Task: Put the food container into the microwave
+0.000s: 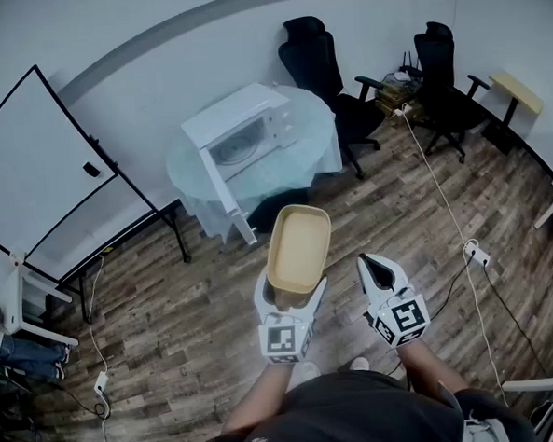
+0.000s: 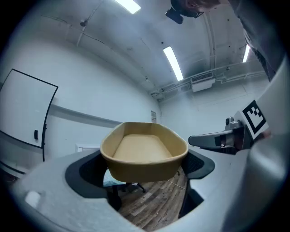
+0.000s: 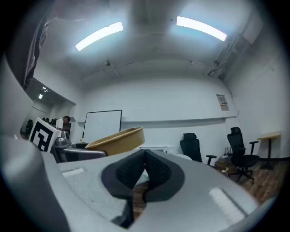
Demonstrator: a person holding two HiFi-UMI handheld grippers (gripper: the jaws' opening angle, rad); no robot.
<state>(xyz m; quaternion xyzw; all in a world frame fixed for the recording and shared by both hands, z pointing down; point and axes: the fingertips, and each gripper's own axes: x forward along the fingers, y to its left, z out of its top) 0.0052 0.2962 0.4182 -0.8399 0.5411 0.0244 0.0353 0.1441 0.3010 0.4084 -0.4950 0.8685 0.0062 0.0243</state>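
Note:
A tan oval food container (image 1: 299,249) is held out in front of me, empty, with my left gripper (image 1: 291,297) shut on its near end. In the left gripper view the container (image 2: 144,152) sits level between the wide-set dark pads (image 2: 86,174). My right gripper (image 1: 377,269) hovers just right of it, holding nothing; its pads (image 3: 156,170) meet in the right gripper view, where the container (image 3: 115,141) shows at left. The white microwave (image 1: 243,133) stands farther off on a round table (image 1: 306,162), door swung open, cavity facing me.
A whiteboard on a stand (image 1: 39,164) is at the left. Two black office chairs (image 1: 323,68) (image 1: 440,70) stand behind the table. A white cable (image 1: 444,205) runs over the wood floor to a power strip (image 1: 477,253) on the right.

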